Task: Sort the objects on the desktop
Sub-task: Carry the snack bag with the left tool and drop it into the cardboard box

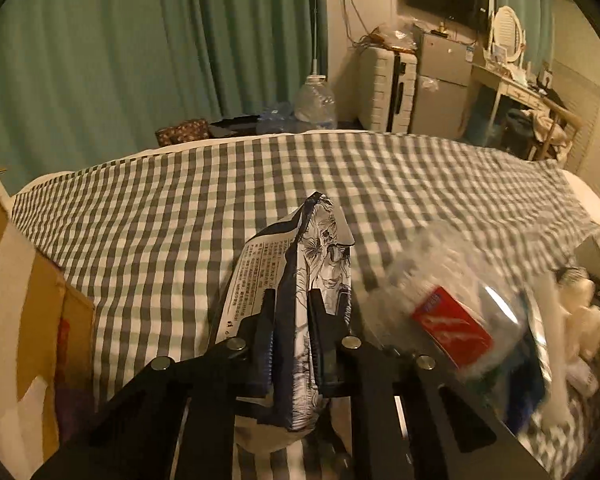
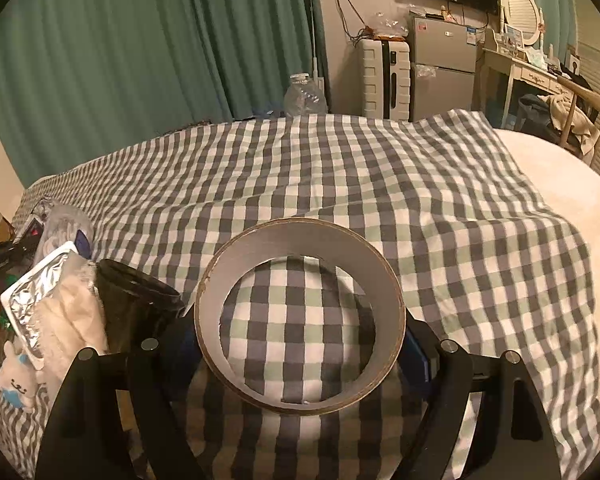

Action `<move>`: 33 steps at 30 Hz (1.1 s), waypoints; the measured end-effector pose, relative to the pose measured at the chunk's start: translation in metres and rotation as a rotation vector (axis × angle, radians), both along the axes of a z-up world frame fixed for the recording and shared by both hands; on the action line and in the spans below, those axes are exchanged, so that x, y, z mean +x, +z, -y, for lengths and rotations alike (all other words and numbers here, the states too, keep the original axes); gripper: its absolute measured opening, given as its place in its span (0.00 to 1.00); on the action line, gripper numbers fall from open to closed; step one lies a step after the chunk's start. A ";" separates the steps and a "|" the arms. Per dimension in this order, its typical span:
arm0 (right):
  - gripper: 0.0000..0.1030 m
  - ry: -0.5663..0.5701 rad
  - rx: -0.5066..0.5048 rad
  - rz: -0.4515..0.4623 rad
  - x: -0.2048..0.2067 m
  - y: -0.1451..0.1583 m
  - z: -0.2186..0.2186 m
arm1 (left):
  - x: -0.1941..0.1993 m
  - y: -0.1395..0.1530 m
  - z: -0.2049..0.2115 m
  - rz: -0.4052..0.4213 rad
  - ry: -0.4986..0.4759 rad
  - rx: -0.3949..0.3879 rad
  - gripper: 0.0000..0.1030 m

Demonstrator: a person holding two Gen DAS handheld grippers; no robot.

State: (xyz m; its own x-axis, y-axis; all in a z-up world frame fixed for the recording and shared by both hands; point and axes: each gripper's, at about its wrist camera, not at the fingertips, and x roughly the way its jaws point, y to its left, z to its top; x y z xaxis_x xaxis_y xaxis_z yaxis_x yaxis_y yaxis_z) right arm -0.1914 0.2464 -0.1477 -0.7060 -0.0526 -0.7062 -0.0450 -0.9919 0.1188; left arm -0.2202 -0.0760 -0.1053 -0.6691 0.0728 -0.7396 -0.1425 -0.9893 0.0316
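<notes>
Checked cloth over bed (image 2: 440,208), green curtains behind. Left tongs (image 1: 292,308) pinched narrow on floral-print packet (image 1: 320,264), held upright above cloth; likely light, crinkly, soft, slippery film, so grip flat body near seam. Right tongs (image 2: 300,344) wide, pads at sides of tape roll (image 2: 300,316), held off cloth; stiff ring, light, take across outer rim. Clutter pile (image 2: 56,300) just left.
</notes>
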 end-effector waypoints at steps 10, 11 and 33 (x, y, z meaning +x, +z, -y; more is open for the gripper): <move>0.80 -0.006 0.040 -0.014 0.061 0.052 0.000 | 0.064 0.041 0.010 0.031 -0.018 0.048 0.13; 0.80 -0.009 0.031 -0.023 0.072 0.062 0.001 | 0.072 0.047 0.012 0.027 -0.018 0.057 0.13; 0.80 0.045 0.197 -0.223 0.176 0.231 0.057 | 0.164 0.196 0.082 -0.153 0.018 0.120 0.13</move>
State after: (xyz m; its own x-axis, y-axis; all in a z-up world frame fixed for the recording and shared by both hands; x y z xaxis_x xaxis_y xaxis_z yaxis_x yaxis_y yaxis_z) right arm -0.0159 0.1889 0.0832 -0.8447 0.0352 -0.5341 0.0052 -0.9973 -0.0739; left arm -0.0562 -0.1581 0.0905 -0.7752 0.1413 -0.6157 -0.1275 -0.9896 -0.0665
